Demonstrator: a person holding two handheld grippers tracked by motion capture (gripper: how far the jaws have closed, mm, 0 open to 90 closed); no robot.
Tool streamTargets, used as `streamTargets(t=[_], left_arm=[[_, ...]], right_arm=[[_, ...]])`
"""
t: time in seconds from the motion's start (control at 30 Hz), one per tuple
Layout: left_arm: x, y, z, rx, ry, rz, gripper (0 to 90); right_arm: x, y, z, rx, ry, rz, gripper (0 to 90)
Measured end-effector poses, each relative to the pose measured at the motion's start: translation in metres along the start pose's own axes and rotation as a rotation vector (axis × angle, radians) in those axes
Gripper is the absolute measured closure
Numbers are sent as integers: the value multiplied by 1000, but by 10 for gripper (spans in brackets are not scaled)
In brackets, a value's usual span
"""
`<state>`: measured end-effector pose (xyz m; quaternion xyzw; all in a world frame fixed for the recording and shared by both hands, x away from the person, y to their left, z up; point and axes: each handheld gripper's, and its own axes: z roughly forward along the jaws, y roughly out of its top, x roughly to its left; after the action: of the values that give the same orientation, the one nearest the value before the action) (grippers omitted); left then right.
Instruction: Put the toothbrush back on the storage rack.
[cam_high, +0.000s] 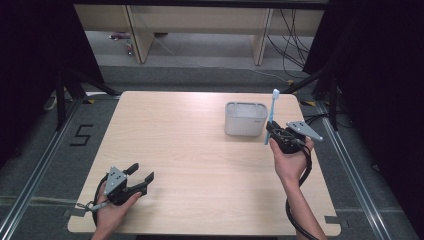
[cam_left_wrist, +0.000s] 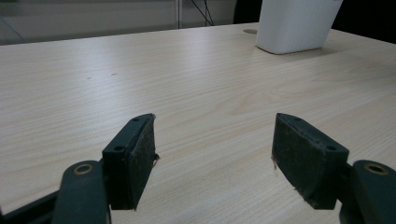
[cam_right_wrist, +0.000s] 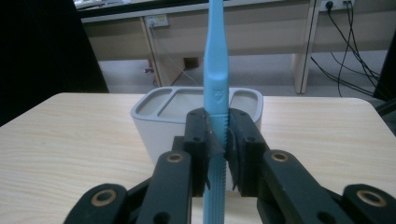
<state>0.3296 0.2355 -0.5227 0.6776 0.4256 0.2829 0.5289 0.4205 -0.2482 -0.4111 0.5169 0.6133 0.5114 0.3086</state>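
High view, item one: we log a wooden table (cam_high: 200, 150) with a white holder (cam_high: 245, 119) standing toward its far right. Item two: right gripper (cam_high: 276, 132), held in the right hand (cam_high: 291, 161) just right of the holder, jaws closed on a blue toothbrush (cam_high: 272, 116) that stands nearly upright, head at the top, beside the holder's right end. Right gripper view confirms: we see the toothbrush handle (cam_right_wrist: 217, 88) clamped between the two pads, the holder (cam_right_wrist: 159, 121) right behind it, with three top compartments visible. Item three: left gripper (cam_high: 142, 176), in the left hand (cam_high: 114, 207) at the near left corner, jaws spread wide and holding nothing. Left gripper view: we note bare tabletop (cam_left_wrist: 187, 84) between the parted pads, the holder (cam_left_wrist: 296, 25) well away at upper right.
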Motion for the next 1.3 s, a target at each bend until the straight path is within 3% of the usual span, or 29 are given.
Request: streamTargets(t=[0.03, 0.2, 0.33, 0.47, 0.57, 0.6, 0.67, 0.7, 0.93, 1.1, 1.3], left_arm=[[0, 0, 1, -13, -6, -2, 297], [0, 0, 1, -12, -6, -3, 298], [0, 0, 0, 1, 0, -1, 299], [0, 0, 0, 1, -1, -3, 299], [1, 0, 0, 0, -1, -2, 299], [0, 0, 0, 0, -1, -2, 299], [0, 0, 0, 0, -1, -2, 299], [0, 0, 0, -1, -1, -2, 299], [0, 0, 0, -3, 0, -1, 300], [0, 0, 0, -6, 0, -4, 300], [0, 0, 0, -4, 1, -1, 302]], right_arm=[[2, 0, 0, 2, -6, 16, 791], [1, 4, 3, -11, -8, -9, 791], [4, 5, 5, -9, -16, 18, 791], [1, 6, 8, -10, -14, -19, 791], [5, 7, 8, -4, -16, 36, 791], [3, 8, 10, -14, -3, 5, 791], [2, 9, 10, -13, -17, -11, 791], [3, 9, 10, -9, -15, 5, 791], [2, 12, 13, -45, -16, -5, 791], [4, 16, 13, -32, -21, 11, 791], [4, 20, 16, -50, -19, -7, 791]])
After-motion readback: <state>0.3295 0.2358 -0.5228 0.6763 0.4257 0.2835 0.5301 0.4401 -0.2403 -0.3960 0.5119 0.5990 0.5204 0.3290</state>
